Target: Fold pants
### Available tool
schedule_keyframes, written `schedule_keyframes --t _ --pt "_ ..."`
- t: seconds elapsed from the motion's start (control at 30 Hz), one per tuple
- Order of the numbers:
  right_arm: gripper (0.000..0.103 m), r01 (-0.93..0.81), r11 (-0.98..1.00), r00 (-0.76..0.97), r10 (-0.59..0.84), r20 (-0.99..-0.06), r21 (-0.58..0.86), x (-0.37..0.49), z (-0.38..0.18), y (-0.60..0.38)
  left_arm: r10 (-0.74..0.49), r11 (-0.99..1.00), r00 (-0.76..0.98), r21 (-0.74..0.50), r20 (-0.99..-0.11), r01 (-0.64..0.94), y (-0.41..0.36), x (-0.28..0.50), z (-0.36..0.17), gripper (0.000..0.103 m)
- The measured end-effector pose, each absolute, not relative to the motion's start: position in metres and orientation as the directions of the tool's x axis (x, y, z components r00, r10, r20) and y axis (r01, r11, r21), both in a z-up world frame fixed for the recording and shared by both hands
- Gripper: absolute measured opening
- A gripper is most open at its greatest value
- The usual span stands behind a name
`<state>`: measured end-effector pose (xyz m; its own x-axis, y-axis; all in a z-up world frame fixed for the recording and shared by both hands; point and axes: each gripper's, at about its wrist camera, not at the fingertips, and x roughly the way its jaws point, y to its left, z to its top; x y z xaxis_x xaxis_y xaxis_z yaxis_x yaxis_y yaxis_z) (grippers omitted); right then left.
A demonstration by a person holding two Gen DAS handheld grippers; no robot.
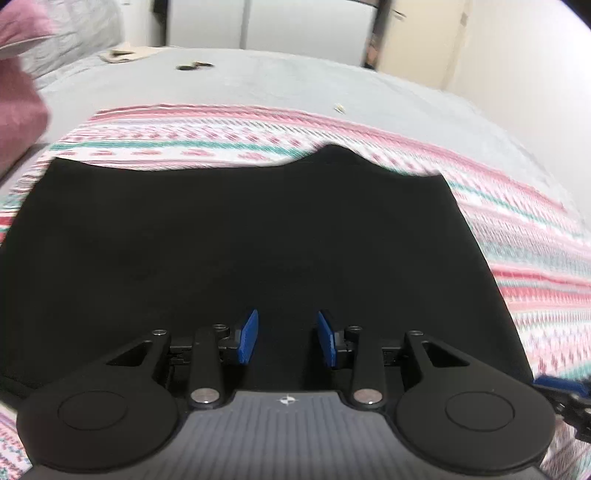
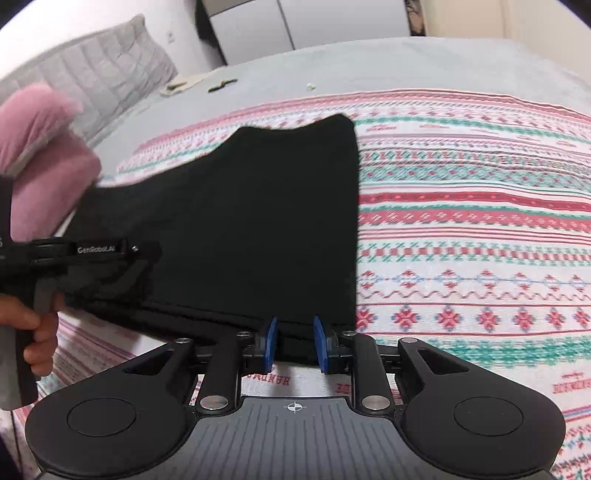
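The black pants lie folded flat on a striped, patterned blanket. My left gripper hovers over their near part, its blue pads apart with only flat black cloth showing between them. In the right wrist view the pants have a straight right edge. My right gripper sits at their near right corner. Its blue pads stand a little apart on either side of the thick near hem, which looks flat and unbunched. The left gripper's body, held by a hand, is over the pants' left side.
The blanket covers a grey bed. A pink cushion and a grey quilted pillow lie at the left. Small dark and beige scraps sit on the far sheet. White cabinet doors stand beyond the bed.
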<state>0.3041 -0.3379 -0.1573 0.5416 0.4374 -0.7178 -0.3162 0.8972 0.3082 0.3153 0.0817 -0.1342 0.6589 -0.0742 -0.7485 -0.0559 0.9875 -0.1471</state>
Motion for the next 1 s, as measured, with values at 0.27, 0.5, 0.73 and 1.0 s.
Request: schedule_keyframes --t 0.27,0.5,0.73,1.0 --pt "0.038 -0.177 0.895 0.497 0.439 -0.748 0.408 0.314 -0.163 -0.363 -0.031 0.991 0.65 -0.108 -0.759 -0.079 0.083 0.317 -0.144 0.057" --pt "0.048 -0.061 0.834 0.498 0.501 -0.707 0.548 0.322 -0.169 -0.387 -0.035 0.99 0.659 -0.115 -0.751 -0.079 0.085 0.311 -0.138 0.057" --pt "0.049 0.03 0.742 0.476 0.578 -0.662 0.669 0.33 -0.185 -0.4 -0.041 0.993 0.657 -0.104 -0.752 -0.057 0.081 0.311 -0.141 0.057" --pt "0.048 0.082 0.688 0.5 0.597 -0.627 0.721 0.332 -0.197 -0.399 -0.034 0.995 0.65 -0.09 -0.759 -0.052 0.081 0.312 -0.142 0.058"
